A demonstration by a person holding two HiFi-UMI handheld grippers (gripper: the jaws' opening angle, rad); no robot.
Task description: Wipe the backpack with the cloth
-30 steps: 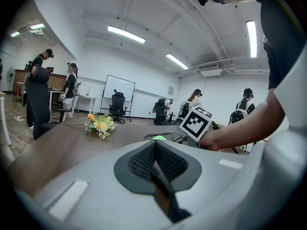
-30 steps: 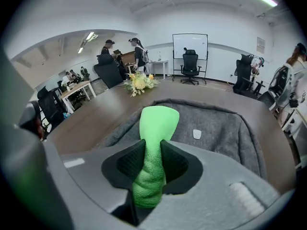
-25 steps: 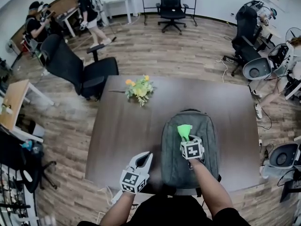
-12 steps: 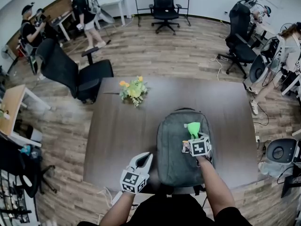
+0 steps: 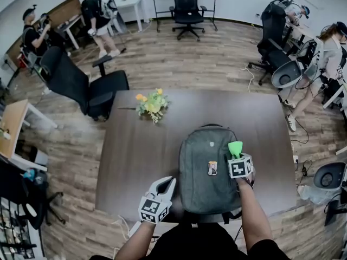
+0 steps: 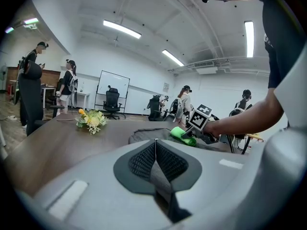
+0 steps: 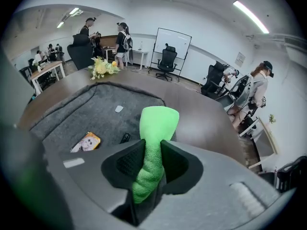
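A grey backpack (image 5: pixel 203 167) lies flat on the dark wooden table (image 5: pixel 135 161), with a small orange tag (image 5: pixel 212 168) on its front. My right gripper (image 5: pixel 237 155) is shut on a green cloth (image 5: pixel 235 147), held over the backpack's right edge. In the right gripper view the green cloth (image 7: pixel 152 138) sticks out between the jaws above the backpack (image 7: pixel 91 119). My left gripper (image 5: pixel 164 186) hovers near the table's front edge, left of the backpack, with its jaws closed and nothing in them. From the left gripper view, the cloth (image 6: pixel 182 134) and the backpack (image 6: pixel 148 135) show ahead.
A bunch of yellow flowers (image 5: pixel 151 104) lies on the table's far left part. Black office chairs (image 5: pixel 87 83) stand around the table. Several people stand or sit at desks along the room's back and right sides.
My right gripper has slid the green cloth from the middle of the backpack to its right edge. The left gripper has stayed near the front edge.
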